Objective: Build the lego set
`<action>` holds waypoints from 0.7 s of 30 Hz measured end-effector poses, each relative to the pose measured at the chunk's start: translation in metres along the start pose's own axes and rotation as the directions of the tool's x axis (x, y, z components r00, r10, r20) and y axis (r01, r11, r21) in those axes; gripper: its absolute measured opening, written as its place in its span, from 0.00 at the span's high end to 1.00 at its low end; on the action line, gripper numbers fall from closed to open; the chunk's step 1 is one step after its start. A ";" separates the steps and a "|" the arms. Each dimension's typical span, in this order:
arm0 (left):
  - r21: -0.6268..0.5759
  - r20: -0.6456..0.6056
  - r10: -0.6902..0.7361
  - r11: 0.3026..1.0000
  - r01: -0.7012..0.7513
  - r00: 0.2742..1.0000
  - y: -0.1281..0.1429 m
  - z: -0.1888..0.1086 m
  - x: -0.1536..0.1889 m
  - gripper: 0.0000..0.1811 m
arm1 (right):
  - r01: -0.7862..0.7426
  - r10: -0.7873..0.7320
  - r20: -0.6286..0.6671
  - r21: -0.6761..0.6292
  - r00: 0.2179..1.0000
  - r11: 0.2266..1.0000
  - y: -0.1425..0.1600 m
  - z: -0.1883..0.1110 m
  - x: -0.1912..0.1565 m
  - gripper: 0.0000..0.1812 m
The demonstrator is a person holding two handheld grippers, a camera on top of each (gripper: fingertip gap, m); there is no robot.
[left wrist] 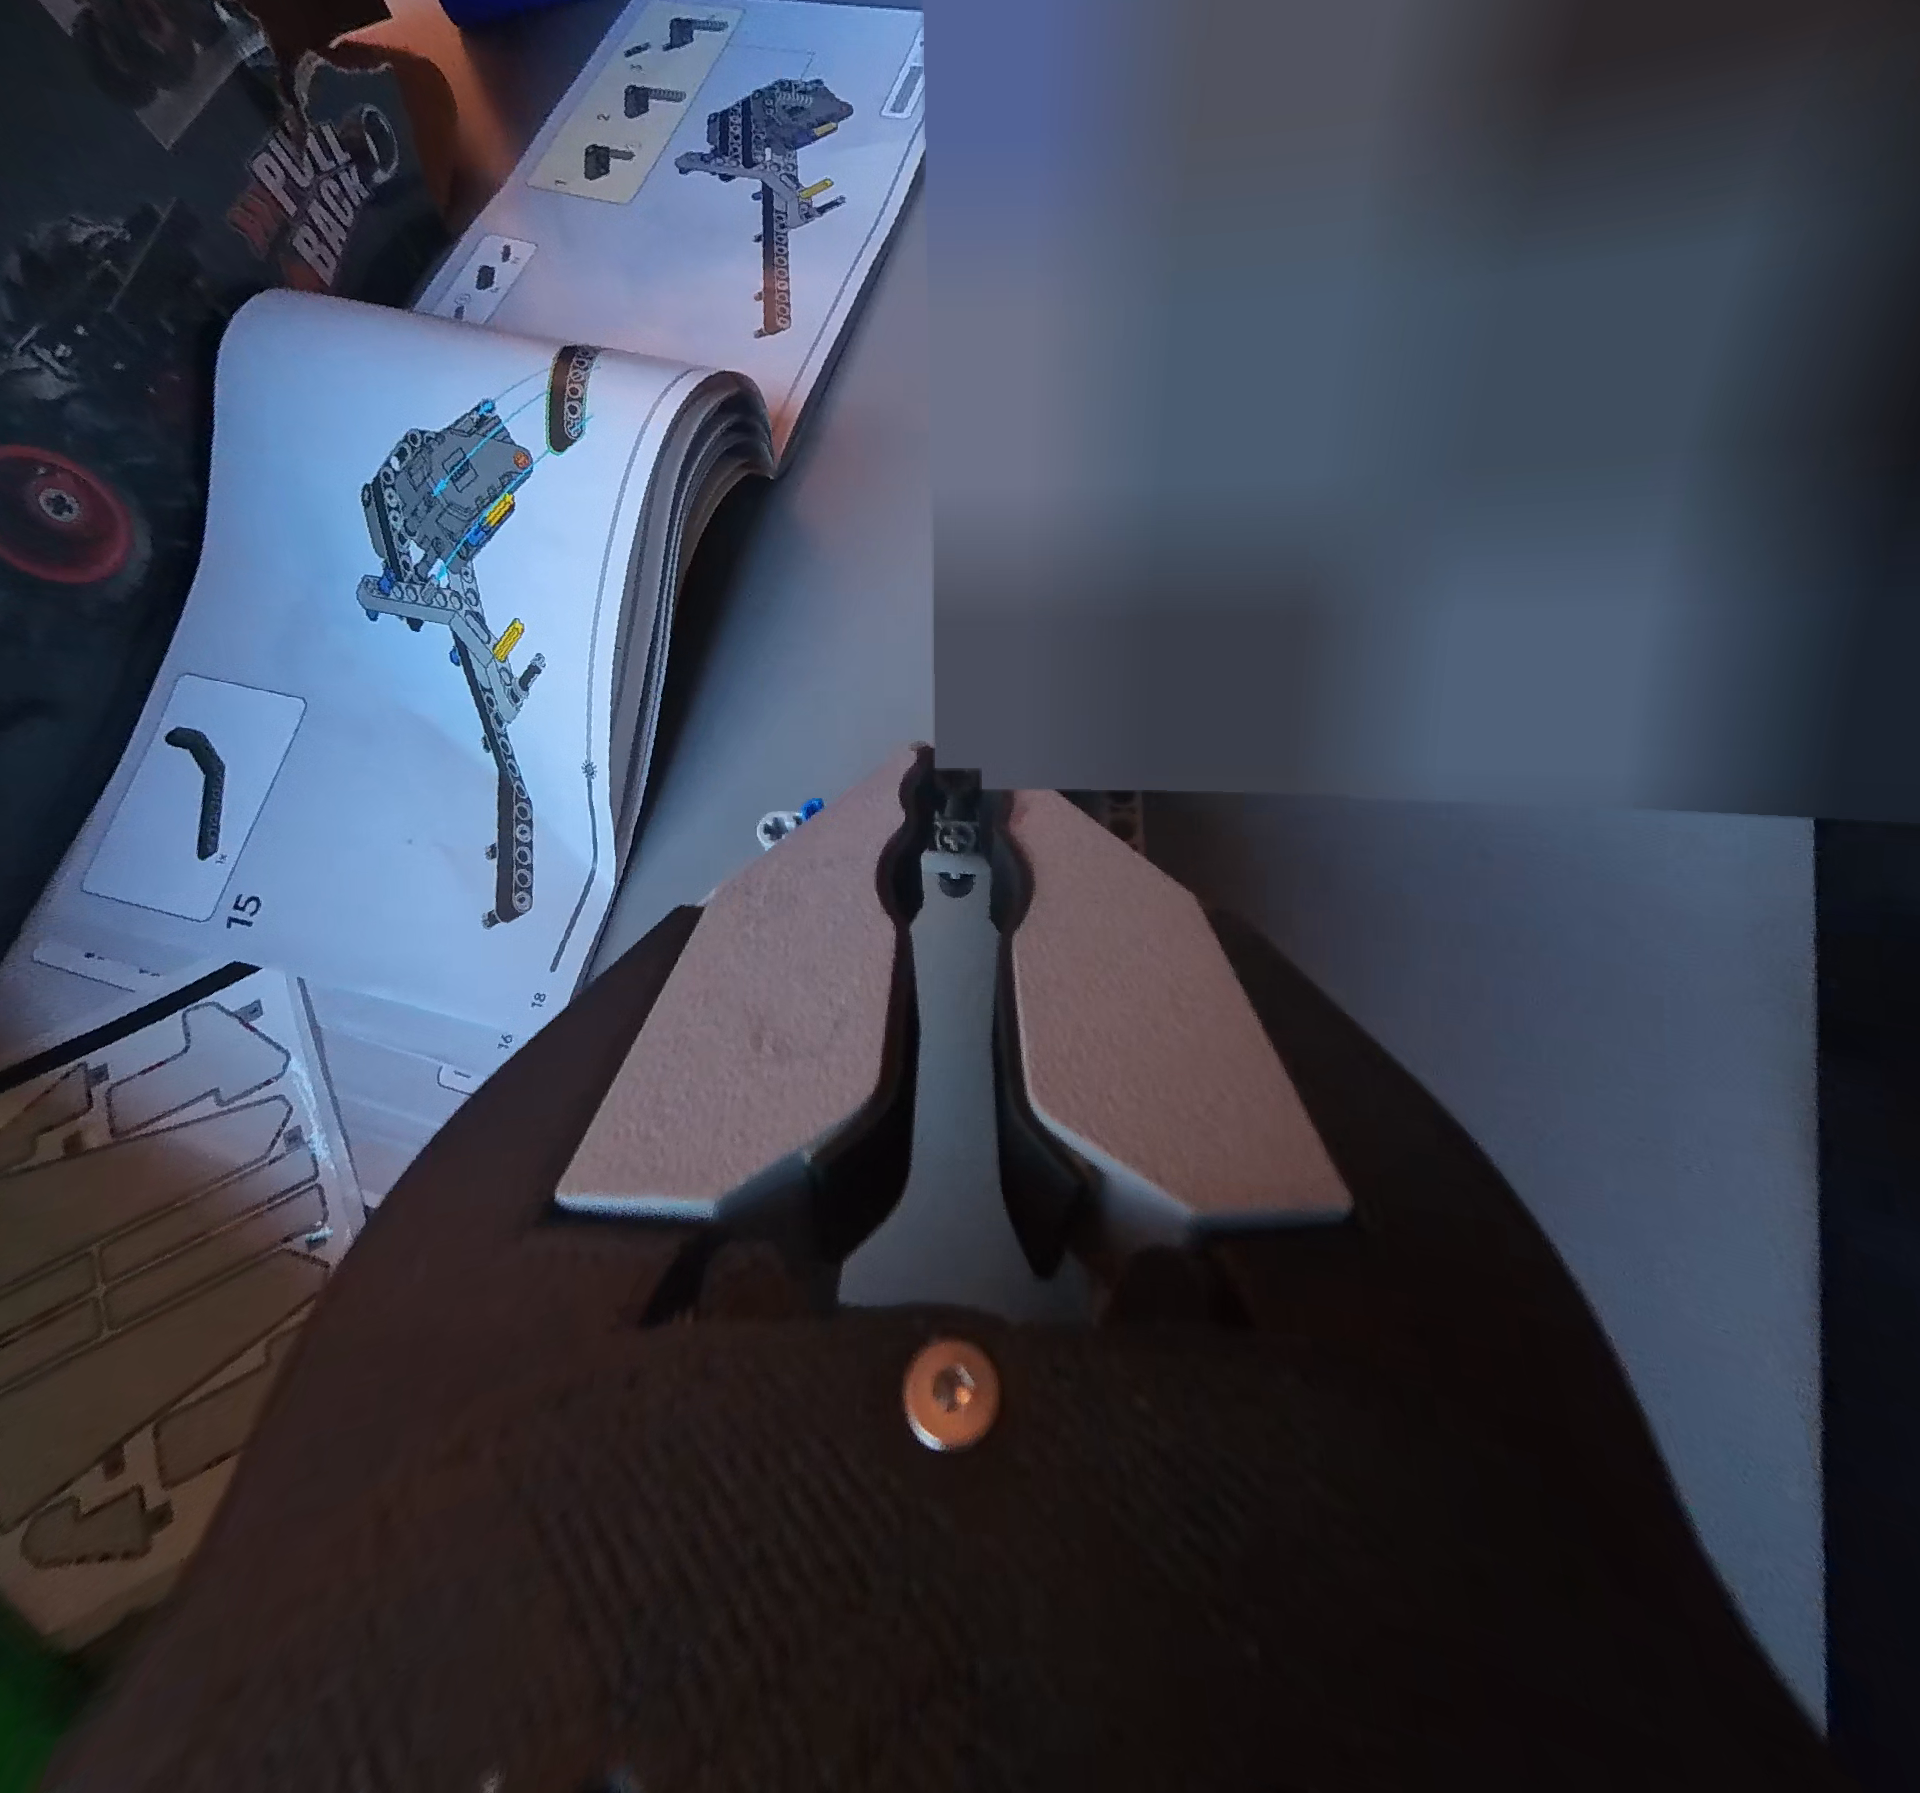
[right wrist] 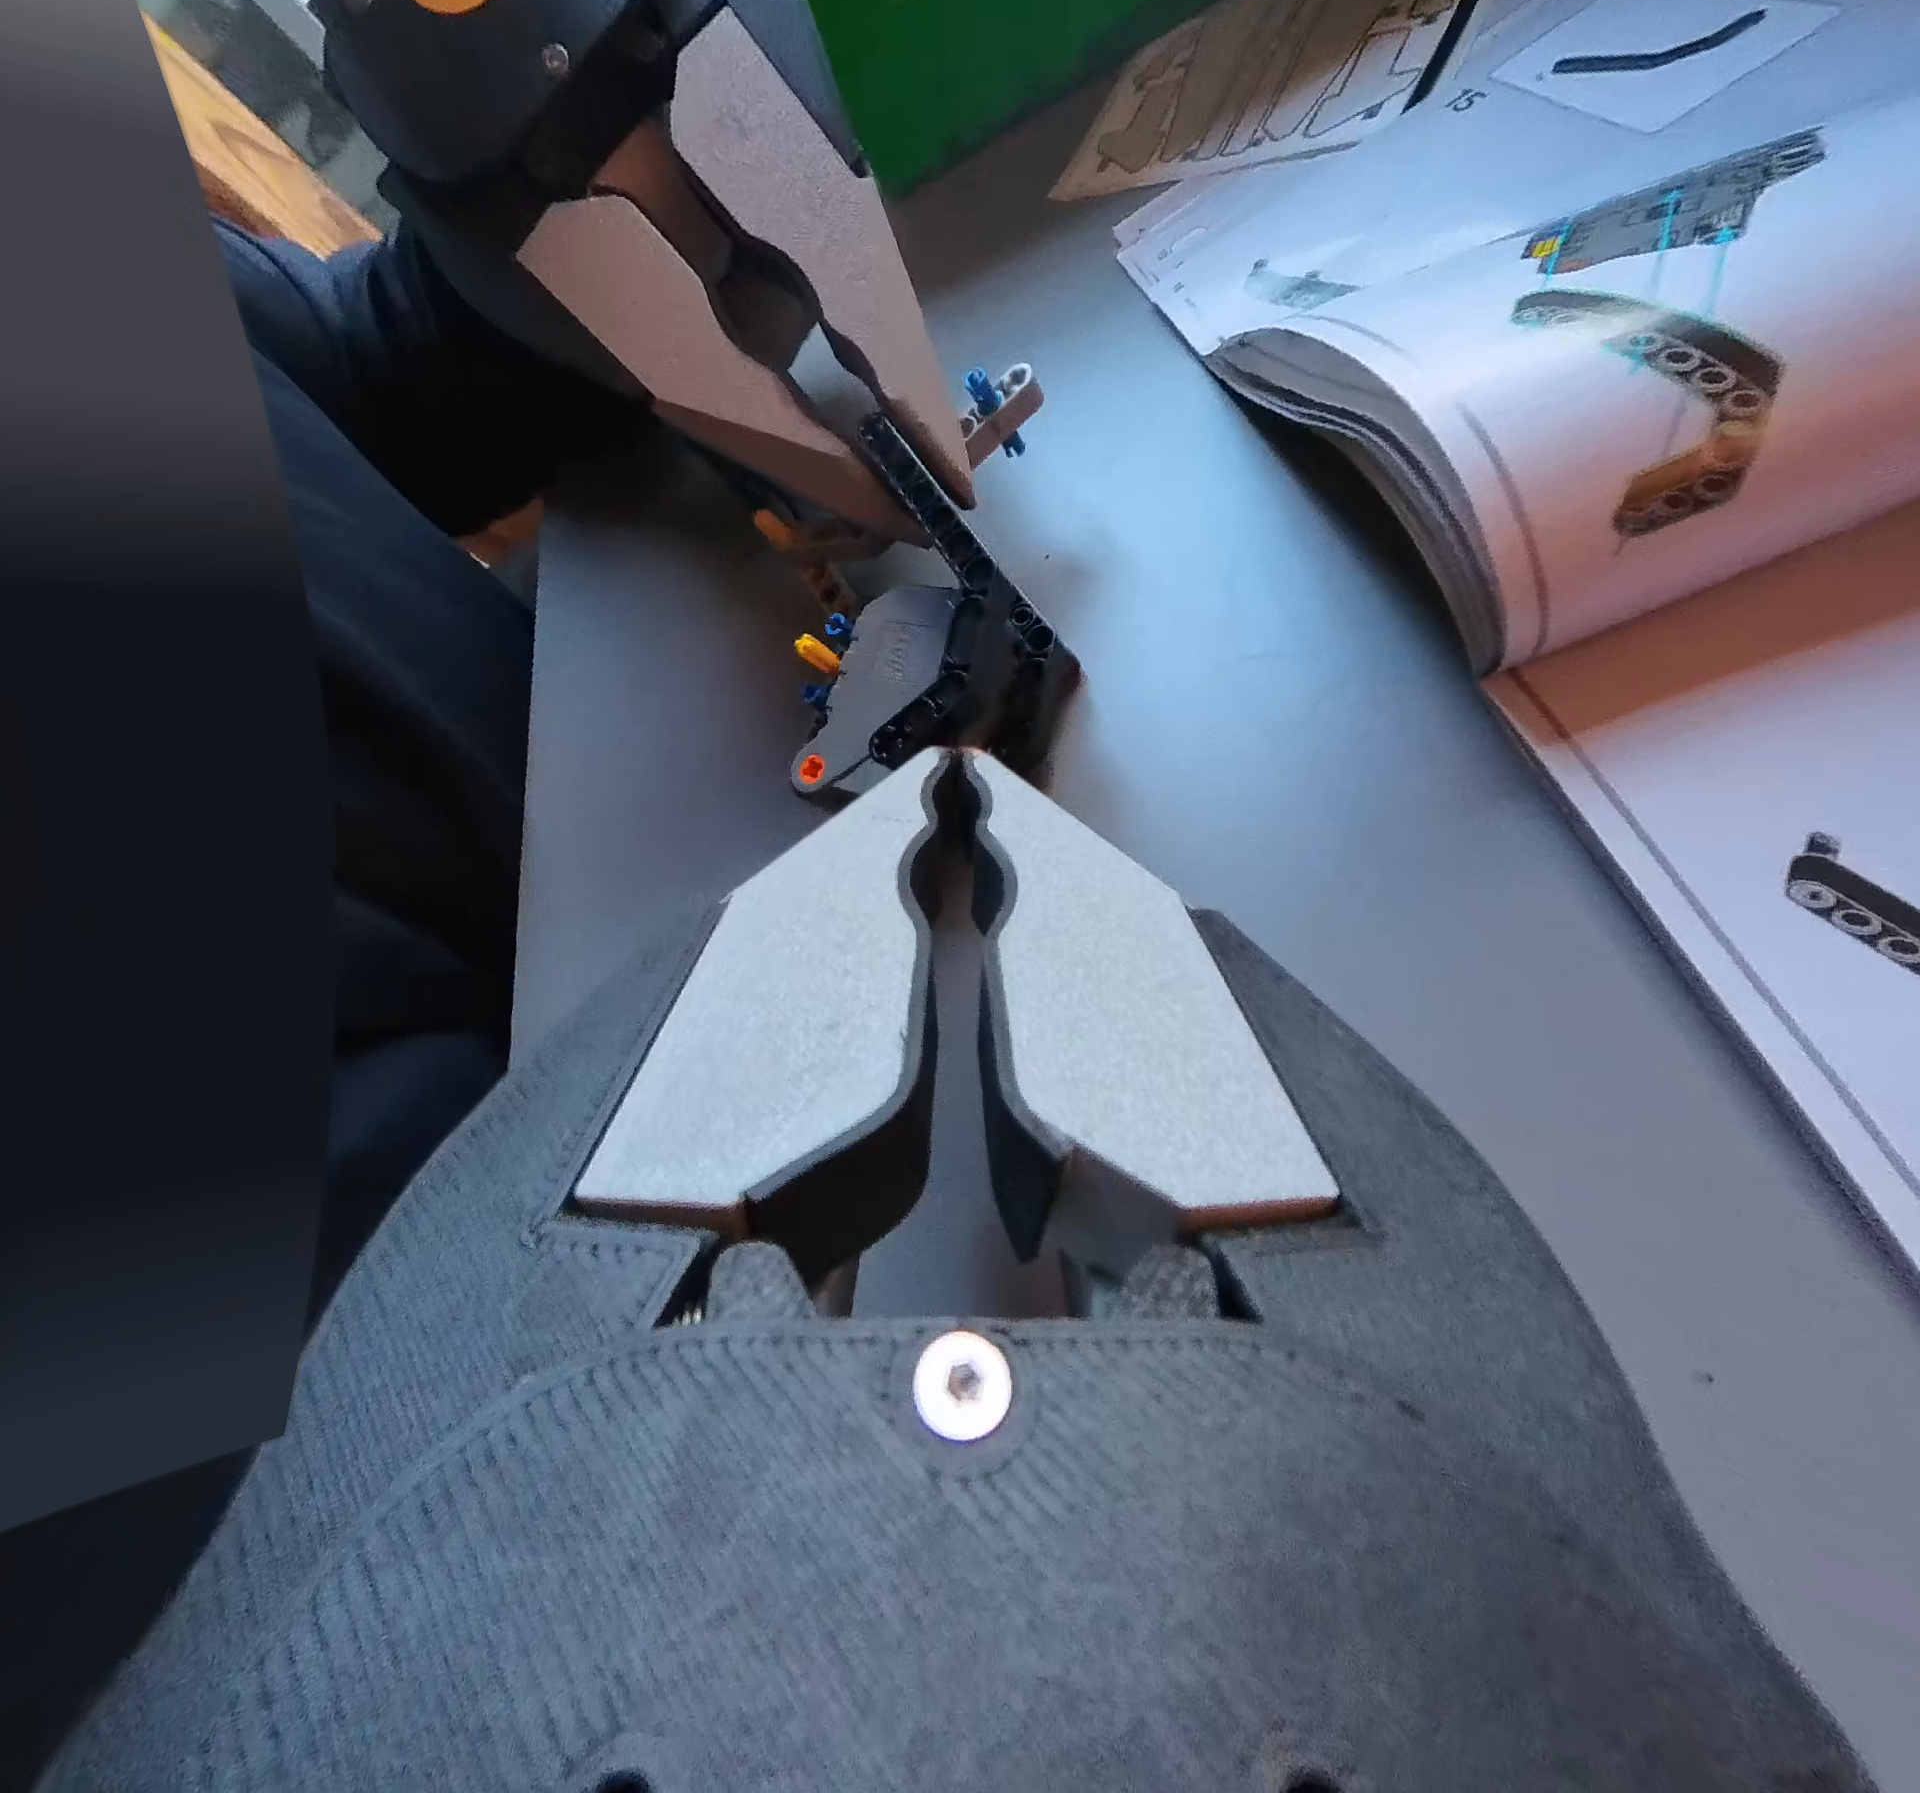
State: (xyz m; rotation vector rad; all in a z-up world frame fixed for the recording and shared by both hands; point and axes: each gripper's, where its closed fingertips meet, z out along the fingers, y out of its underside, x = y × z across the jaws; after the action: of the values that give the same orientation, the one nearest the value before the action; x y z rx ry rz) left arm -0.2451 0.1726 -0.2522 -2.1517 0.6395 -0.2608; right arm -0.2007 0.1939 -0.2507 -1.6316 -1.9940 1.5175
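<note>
Right wrist view shows the lego assembly (right wrist: 935, 673) resting on the grey bench (right wrist: 1247, 704), close to the bench's near edge where a dark-clothed person sits. Its long black beam (right wrist: 935, 517) rises at a slant and is clenched between the jaws of the left gripper (right wrist: 920, 486), which comes in from the upper left. The right gripper (right wrist: 958, 756) sits just short of the assembly's lower end with its jaws pressed together on nothing I can see. A small tan piece with blue pins (right wrist: 1003, 408) lies just beyond the left gripper. Open bench runs between the assembly and the instruction booklet (right wrist: 1558, 413) to the right. Past the booklet lie a sticker sheet (right wrist: 1278, 81) and a green box (right wrist: 1018, 8). Left wrist view adds the set's box (left wrist: 156, 237) beside the booklet.
</note>
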 end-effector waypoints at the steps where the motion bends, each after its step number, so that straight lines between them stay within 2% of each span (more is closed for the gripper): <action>1: -0.002 0.005 0.004 1.000 -0.004 1.000 0.000 0.000 0.000 0.98 | 0.014 -0.014 -0.009 0.001 1.000 1.000 0.000 0.000 0.000 1.00; 11: -0.013 0.047 0.020 1.000 -0.019 0.999 0.000 0.002 -0.004 0.97 | 0.050 -0.050 -0.058 -0.012 0.997 0.999 0.000 0.001 0.004 1.00; 21: -0.018 0.050 0.024 1.000 -0.023 0.998 0.001 -0.001 -0.006 0.98 | 0.041 -0.039 -0.051 0.032 0.998 0.999 -0.007 -0.004 0.004 1.00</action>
State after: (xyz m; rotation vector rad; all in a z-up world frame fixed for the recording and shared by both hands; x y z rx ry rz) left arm -0.2510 0.1745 -0.2524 -2.1592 0.6406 -0.1885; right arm -0.2038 0.2007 -0.2456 -1.5915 -1.9531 1.4724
